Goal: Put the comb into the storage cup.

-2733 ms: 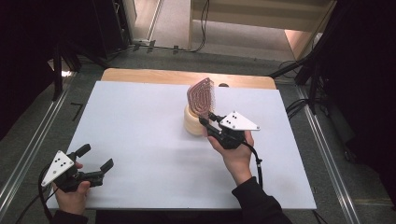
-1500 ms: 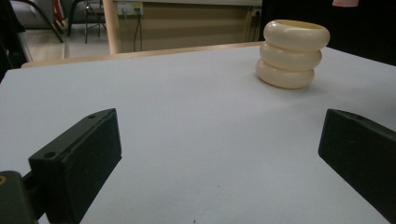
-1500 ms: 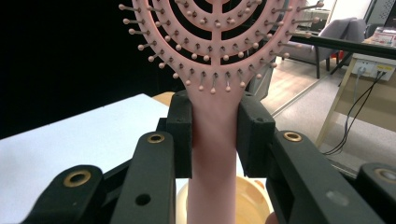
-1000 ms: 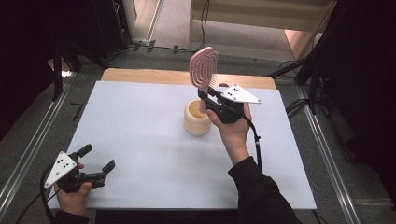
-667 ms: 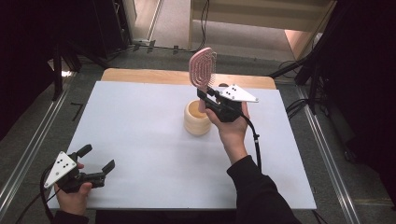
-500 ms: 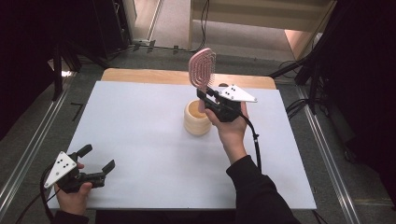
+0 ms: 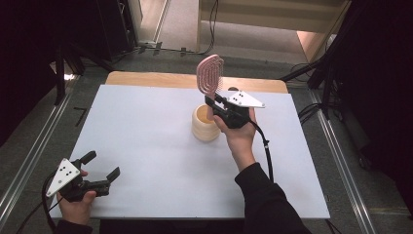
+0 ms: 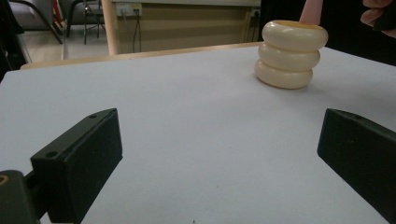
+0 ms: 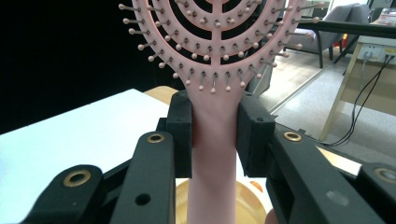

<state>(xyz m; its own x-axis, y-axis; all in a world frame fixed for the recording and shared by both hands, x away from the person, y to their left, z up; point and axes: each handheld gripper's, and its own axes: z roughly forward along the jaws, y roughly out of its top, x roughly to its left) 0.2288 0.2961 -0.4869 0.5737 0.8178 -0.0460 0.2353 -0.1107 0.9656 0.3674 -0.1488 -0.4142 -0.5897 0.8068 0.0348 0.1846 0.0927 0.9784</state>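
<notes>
On the white table top (image 7: 146, 131) you've got exactly two objects in play: one pink hairbrush (image 7: 210, 75) and one cream holder (image 7: 205, 124) shaped like three stacked rings, smooth and glossy. Your right gripper (image 7: 217, 101) has its pads clamped on the brush's plastic handle just under the head, handle end sitting right over the holder's mouth, brush upright. The head is an open oval of curved ribs with ball-tipped bristles. Compared with a couple of seconds back, the brush was tilted low against the holder; now it's stood up above it, and it's dropped a touch in the last second. Your left gripper (image 7: 100, 171) rests at the near left edge, jaws wide apart, nothing between them, same spot as before.
</notes>
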